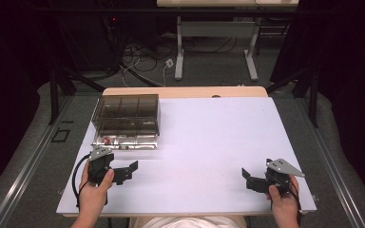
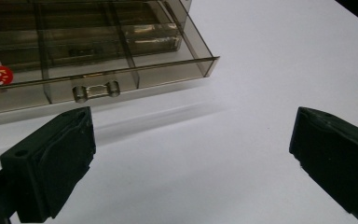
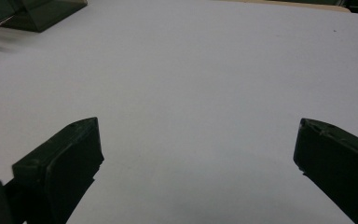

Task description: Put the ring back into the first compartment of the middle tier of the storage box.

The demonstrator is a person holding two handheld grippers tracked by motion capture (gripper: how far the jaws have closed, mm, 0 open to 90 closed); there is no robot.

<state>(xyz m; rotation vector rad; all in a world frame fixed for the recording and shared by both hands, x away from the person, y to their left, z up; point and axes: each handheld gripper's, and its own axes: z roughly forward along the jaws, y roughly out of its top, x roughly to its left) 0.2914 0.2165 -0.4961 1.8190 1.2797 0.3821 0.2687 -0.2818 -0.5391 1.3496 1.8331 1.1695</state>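
The smoky compartment box (image 1: 126,119) sat at the far left of the white surface (image 1: 209,142), its drawer pulled out; just before it the left hand-held gripper (image 1: 132,169) gaped wide, holding nothing; well apart, the right hand-held gripper (image 1: 245,176) also stood wide open and empty.

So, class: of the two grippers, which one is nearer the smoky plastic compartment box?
The left gripper: it sits just in front of the compartment box, facing its latch. The right gripper is far across the white table.
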